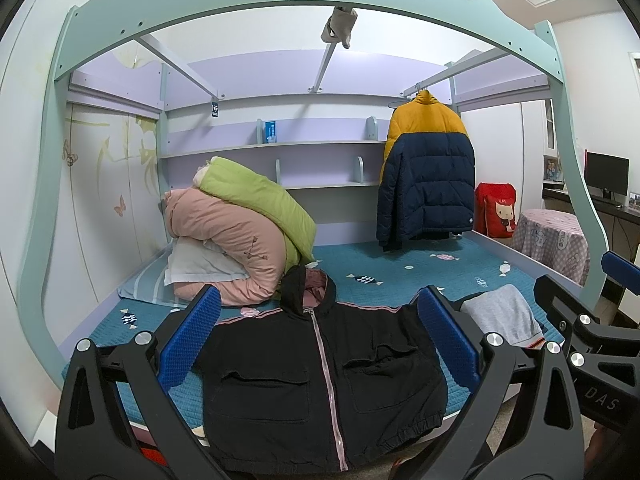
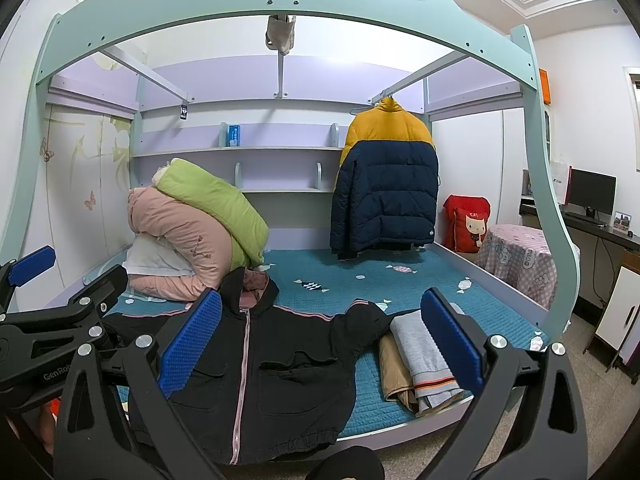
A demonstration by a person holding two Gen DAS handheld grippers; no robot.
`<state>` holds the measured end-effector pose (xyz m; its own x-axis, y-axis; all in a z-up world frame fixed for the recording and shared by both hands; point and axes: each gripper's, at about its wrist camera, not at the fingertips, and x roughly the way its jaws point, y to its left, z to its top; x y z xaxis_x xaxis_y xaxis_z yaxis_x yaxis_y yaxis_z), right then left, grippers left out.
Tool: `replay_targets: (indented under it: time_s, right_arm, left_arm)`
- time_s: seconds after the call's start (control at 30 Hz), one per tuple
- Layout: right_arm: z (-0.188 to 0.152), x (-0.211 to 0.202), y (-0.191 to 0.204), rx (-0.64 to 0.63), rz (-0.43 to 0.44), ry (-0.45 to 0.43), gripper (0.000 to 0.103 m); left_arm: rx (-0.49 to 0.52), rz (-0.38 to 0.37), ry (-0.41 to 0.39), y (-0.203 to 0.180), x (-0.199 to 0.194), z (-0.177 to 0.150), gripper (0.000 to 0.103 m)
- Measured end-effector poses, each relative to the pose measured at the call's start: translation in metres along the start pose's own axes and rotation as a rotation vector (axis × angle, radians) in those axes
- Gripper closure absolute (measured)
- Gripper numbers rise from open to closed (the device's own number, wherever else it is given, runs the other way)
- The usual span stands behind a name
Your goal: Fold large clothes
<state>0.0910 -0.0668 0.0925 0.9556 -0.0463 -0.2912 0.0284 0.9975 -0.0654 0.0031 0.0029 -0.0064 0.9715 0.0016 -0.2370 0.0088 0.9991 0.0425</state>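
A black hooded jacket (image 1: 320, 384) with a pink zip lies spread flat, front up, at the near edge of the teal bed (image 1: 400, 264); it also shows in the right wrist view (image 2: 272, 376). My left gripper (image 1: 320, 344) is open and empty, held in front of the jacket, blue pads apart. My right gripper (image 2: 320, 344) is open and empty, in front of the jacket's right sleeve. The right gripper also appears at the right edge of the left wrist view (image 1: 592, 320), and the left gripper at the left edge of the right wrist view (image 2: 48, 312).
Folded grey and tan clothes (image 2: 420, 360) lie on the bed right of the jacket. Rolled pink and green quilts (image 1: 240, 232) sit at the back left. A yellow and navy puffer coat (image 1: 428, 176) hangs from the bunk frame. A covered stool (image 2: 520, 260) and a desk with a monitor (image 2: 592, 196) stand to the right.
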Motion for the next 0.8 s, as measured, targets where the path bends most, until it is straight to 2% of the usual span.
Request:
replay_targets:
  time_s: [0.8]
  right_arm:
    - [0.001, -0.0018, -0.0005, 0.005, 0.0, -0.001, 0.007]
  left_arm:
    - [0.003, 0.001, -0.007, -0.0049, -0.0056, 0.0051, 0.004]
